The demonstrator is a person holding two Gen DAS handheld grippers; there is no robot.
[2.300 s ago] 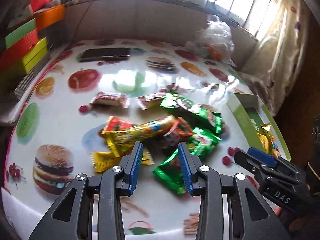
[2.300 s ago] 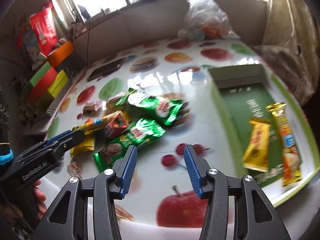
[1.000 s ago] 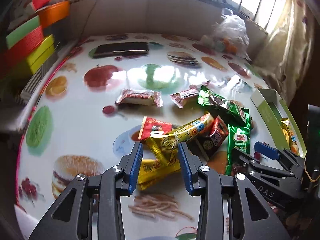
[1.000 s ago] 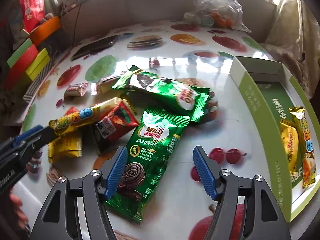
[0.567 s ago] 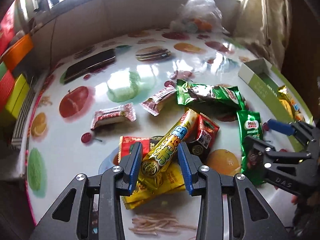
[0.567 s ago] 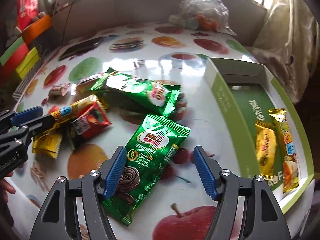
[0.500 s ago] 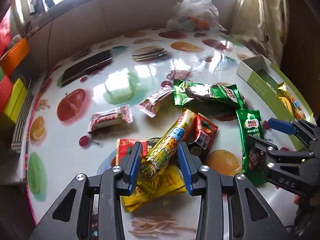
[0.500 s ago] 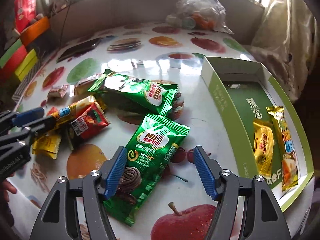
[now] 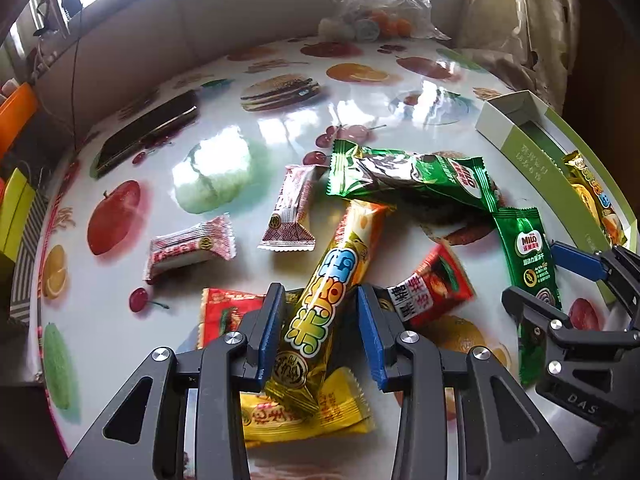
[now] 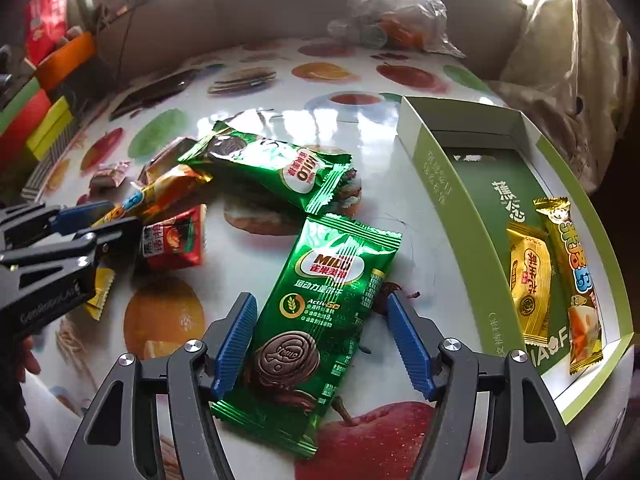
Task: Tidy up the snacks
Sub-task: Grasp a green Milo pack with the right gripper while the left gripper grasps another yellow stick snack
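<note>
My left gripper (image 9: 320,332) straddles the gold bar (image 9: 332,296), pads apart; my right gripper (image 10: 320,344) spreads around the green packet (image 10: 320,312) beside the box (image 10: 440,184). Table edge hidden.

Home: fruit-print tablecloth (image 9: 120,320), curtained window (image 9: 520,20)

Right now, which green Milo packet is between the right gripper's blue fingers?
The flat Milo packet lying lengthwise between the open right gripper; the other Milo packet lies farther away, across the pile.
</note>
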